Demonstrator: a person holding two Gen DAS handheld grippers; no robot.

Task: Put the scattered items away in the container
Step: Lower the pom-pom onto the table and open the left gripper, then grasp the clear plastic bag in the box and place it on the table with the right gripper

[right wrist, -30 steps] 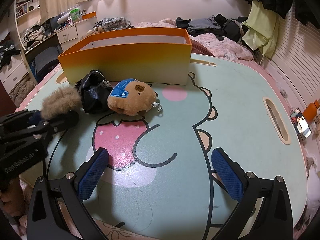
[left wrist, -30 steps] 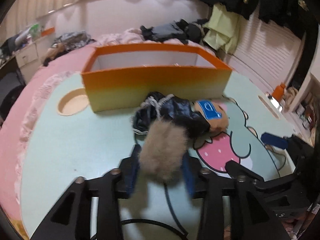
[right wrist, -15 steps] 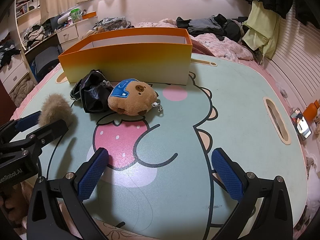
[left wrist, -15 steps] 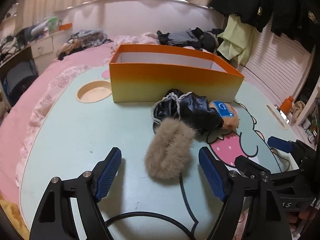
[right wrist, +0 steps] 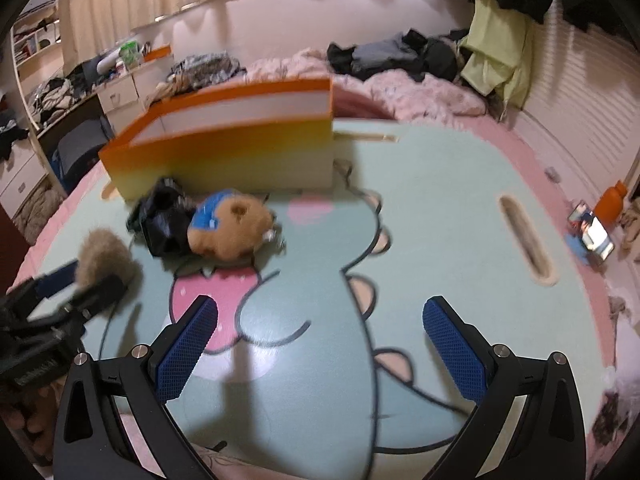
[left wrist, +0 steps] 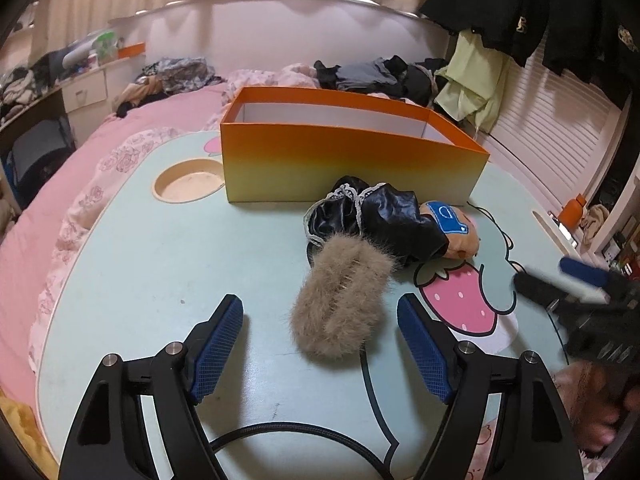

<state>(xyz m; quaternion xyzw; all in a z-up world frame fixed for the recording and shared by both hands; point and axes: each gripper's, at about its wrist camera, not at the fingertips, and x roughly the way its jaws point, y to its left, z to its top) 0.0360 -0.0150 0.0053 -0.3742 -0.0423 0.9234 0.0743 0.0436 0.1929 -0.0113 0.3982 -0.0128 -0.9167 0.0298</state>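
1. Three loose items lay on the table [left wrist: 132, 264] in front of the box [left wrist: 344, 168], none inside it: a fur clip [left wrist: 340, 300], a black pouch [left wrist: 376, 216] and a plush [left wrist: 456, 236].
2. The pouch sat just before the box's front wall, the plush touching its right side, the fur clip touching its near edge and farthest from the box.
3. The left gripper [left wrist: 320, 340] had just been opening; its jaws stood wide on either side of the fur clip, clear of it, the clip resting on the table.
4. The right gripper [right wrist: 326, 340] was spread wide with nothing between its jaws, over bare table well to the right of the box's items.
5. Beyond the box lay a bed [left wrist: 60, 200] with piled clothes [left wrist: 380, 76].
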